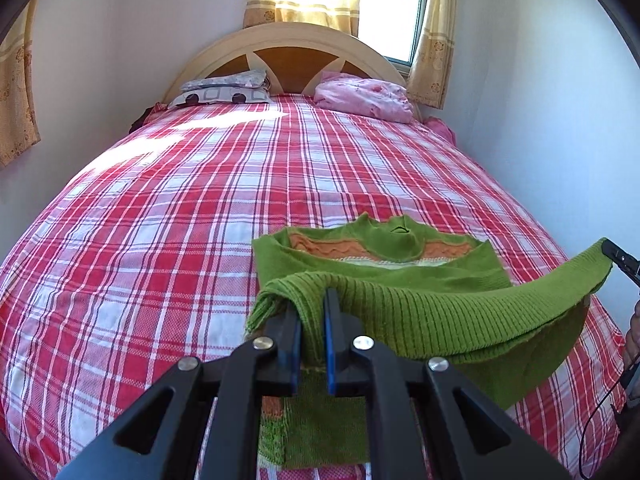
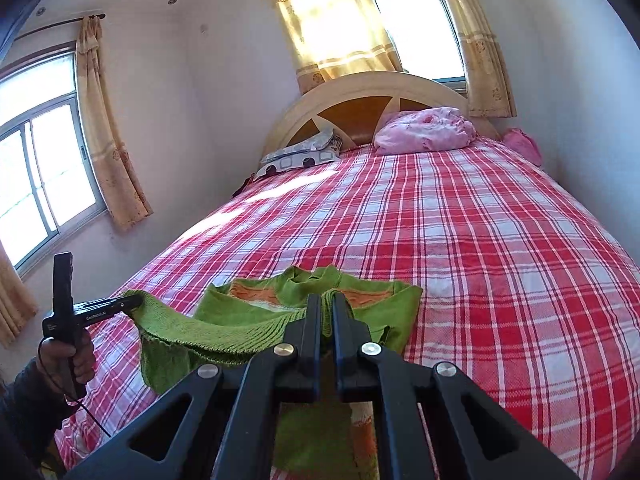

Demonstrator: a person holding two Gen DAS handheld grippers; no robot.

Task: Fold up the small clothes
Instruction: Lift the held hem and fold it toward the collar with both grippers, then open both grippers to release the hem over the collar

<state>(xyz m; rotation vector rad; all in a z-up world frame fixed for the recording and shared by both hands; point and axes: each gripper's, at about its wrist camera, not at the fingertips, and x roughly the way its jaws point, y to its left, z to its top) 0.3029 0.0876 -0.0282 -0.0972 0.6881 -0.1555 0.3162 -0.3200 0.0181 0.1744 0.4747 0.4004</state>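
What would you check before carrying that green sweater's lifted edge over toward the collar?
1. Left gripper shut on the sweater hem: ok.
2. Right gripper shut on the hem: ok.
3. Hem raised off the bed between both grips: ok, though it sags in the middle.
4. Collar end lying flat: ok.
5. Sleeves tucked in: cannot tell, hidden under the lifted part.
6. Bed beyond the collar free of clutter: ok, pillows sit far back.
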